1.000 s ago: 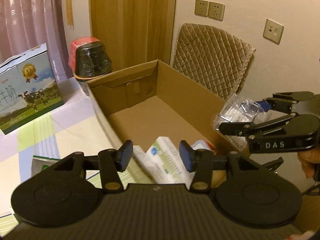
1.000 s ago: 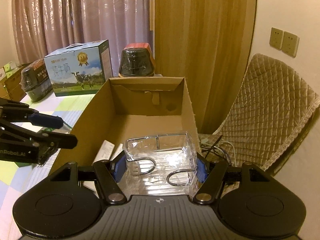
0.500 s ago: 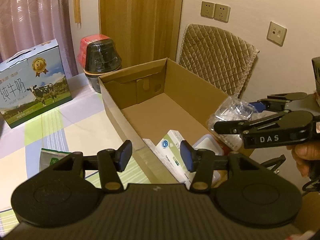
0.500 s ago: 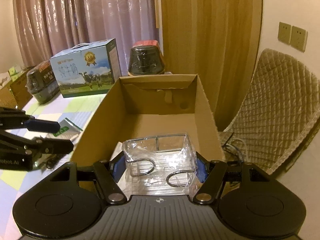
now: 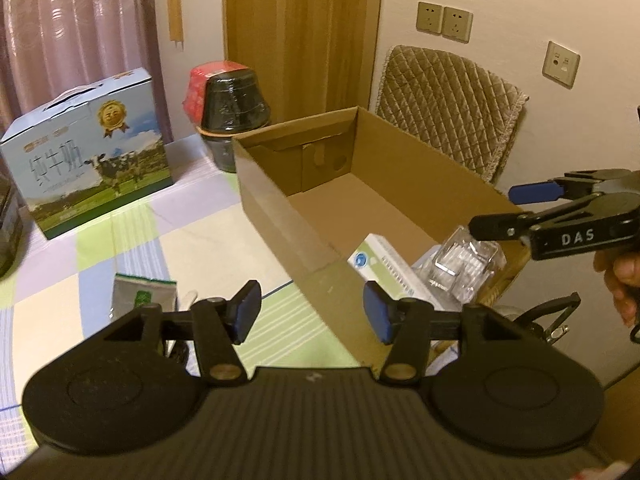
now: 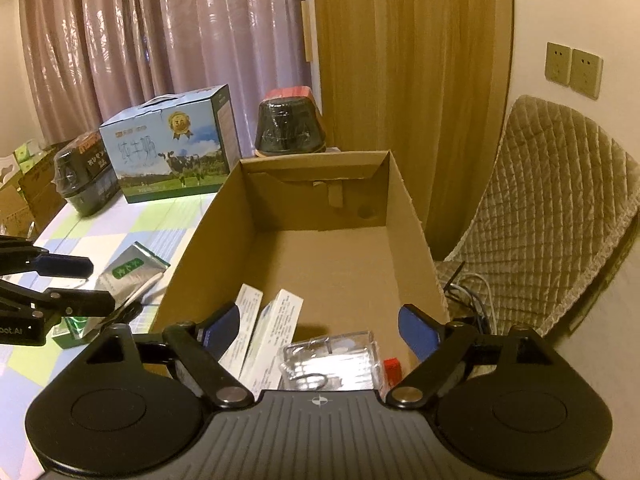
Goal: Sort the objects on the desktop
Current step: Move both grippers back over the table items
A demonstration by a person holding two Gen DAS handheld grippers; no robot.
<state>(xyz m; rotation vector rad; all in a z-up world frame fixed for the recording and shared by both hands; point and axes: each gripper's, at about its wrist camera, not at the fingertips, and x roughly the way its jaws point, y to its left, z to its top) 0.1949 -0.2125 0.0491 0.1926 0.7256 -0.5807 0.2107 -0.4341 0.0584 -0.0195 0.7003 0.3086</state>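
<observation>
An open cardboard box (image 5: 280, 216) (image 6: 412, 236) stands on the table. A clear plastic case (image 6: 332, 360) (image 5: 464, 264) lies inside its near end beside white medicine boxes (image 6: 276, 332) (image 5: 384, 268). My right gripper (image 6: 318, 326) is open and empty, just above the case; it also shows in the left wrist view (image 5: 516, 208). My left gripper (image 5: 312, 312) is open and empty over the box's near left corner. A silver-green sachet (image 5: 140, 292) (image 6: 128, 276) lies on the tablecloth left of the box.
A blue milk carton (image 5: 88, 160) (image 6: 172, 148) and a black-wrapped pot (image 5: 232, 116) (image 6: 290, 128) stand at the table's back. Another dark pack (image 6: 84, 176) sits far left. A quilted chair (image 5: 448, 104) (image 6: 552, 204) stands right of the box, with cables (image 6: 472, 292) on it.
My right gripper has opened and the clear case has dropped into the box. My left gripper has drawn back and to the left, away from the box.
</observation>
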